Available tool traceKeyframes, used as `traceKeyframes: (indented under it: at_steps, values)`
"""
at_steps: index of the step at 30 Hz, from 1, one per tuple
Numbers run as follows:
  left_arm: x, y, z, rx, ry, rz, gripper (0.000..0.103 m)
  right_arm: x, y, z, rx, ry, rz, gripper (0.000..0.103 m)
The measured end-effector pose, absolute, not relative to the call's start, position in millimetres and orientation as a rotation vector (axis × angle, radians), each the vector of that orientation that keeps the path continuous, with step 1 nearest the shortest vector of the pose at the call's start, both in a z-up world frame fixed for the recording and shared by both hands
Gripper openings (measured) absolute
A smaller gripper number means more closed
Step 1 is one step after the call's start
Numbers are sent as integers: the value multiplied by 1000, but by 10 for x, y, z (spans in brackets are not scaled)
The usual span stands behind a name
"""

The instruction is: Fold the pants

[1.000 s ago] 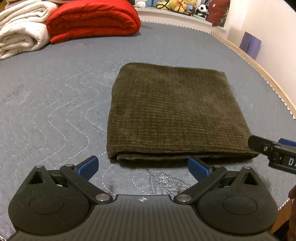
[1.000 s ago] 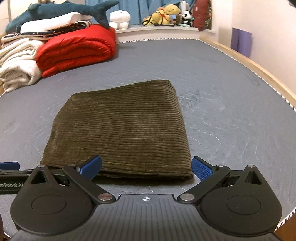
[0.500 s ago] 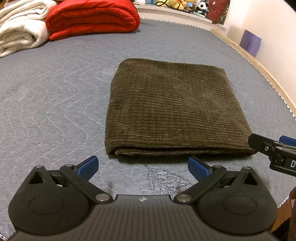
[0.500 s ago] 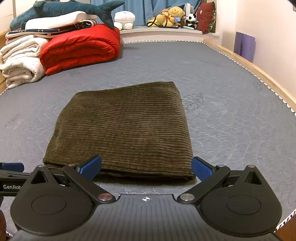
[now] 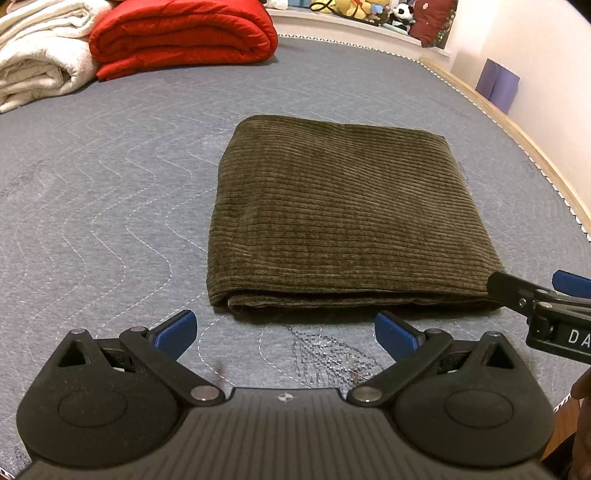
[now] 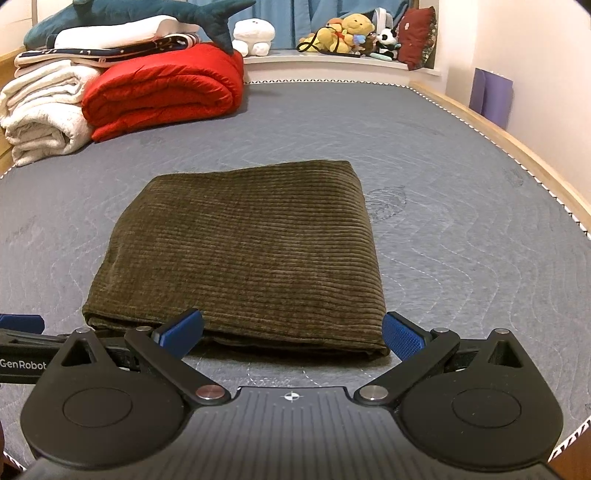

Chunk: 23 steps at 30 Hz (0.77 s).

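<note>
The olive corduroy pants (image 5: 343, 218) lie folded into a flat rectangle on the grey quilted mattress (image 5: 103, 206), their thick folded edge toward me. My left gripper (image 5: 284, 334) hovers just short of that near edge, open, nothing between its blue pads. In the right wrist view the same pants (image 6: 243, 251) fill the middle, and my right gripper (image 6: 293, 334) is open just in front of their near right corner. The right gripper (image 5: 546, 306) also shows at the right edge of the left wrist view, beside the pants' near right corner.
A rolled red quilt (image 6: 162, 92) and folded white blankets (image 6: 40, 110) sit at the far left, with a plush shark (image 6: 140, 14) on top. Stuffed toys (image 6: 347, 37) line the far ledge. The wooden bed rail (image 6: 509, 144) and wall run along the right.
Both grippers have drawn back and risen slightly, so the folded pants sit a little farther away in each view. The pants themselves have not moved.
</note>
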<state>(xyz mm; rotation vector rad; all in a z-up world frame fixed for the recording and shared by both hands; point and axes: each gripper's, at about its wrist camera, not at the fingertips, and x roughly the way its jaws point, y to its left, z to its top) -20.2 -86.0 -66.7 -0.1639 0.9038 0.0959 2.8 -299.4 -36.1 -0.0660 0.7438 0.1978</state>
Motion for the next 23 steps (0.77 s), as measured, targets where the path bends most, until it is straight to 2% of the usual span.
traceKeyframes:
  at_steps: [23]
  values:
    - [-192, -916, -675, -143, 898, 70, 103, 19, -2970, -361, -68, 743, 206, 102]
